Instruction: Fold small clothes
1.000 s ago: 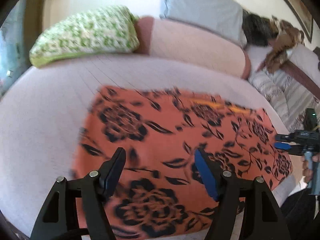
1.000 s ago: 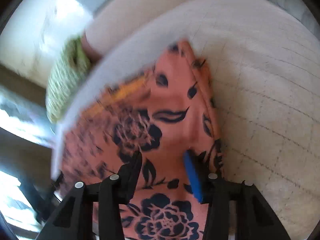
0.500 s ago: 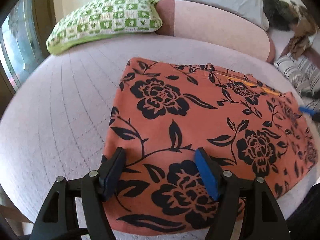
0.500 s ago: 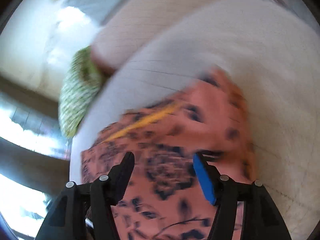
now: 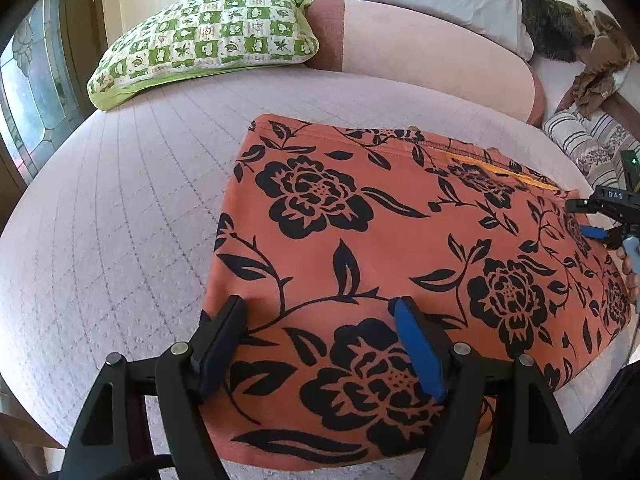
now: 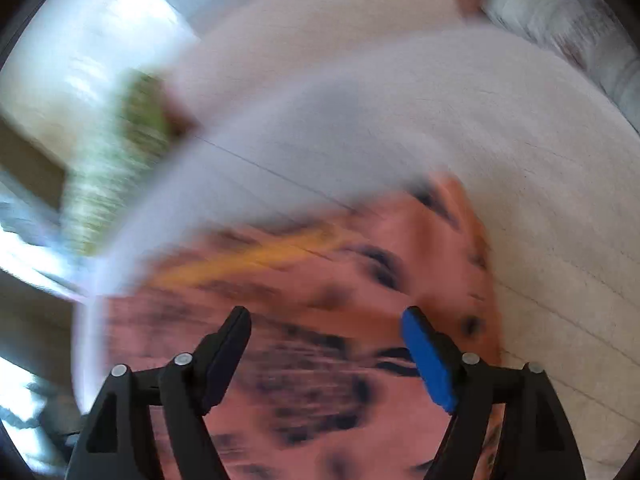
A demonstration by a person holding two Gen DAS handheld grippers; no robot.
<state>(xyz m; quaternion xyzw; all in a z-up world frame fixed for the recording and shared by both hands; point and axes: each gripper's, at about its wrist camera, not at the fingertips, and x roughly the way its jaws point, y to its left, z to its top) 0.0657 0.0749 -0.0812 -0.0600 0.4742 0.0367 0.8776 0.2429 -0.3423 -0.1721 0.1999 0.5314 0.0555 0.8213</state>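
I'm hovering both tongs, left gripper (image 5: 320, 316) and right gripper (image 6: 326, 324), gaping wide and gripping nothing, the right one's jaws having just been opening, over the orange black-flowered cloth garment (image 5: 400, 248) lying flat right beneath them on the pale quilted bed (image 5: 120, 208).

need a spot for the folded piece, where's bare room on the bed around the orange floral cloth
Most bare room is the quilted bed cover left of the orange floral cloth, up to the green checked pillow. A narrower free strip runs between the cloth's far edge and the pink bolster. The far right is crowded: striped bedding and the right gripper.
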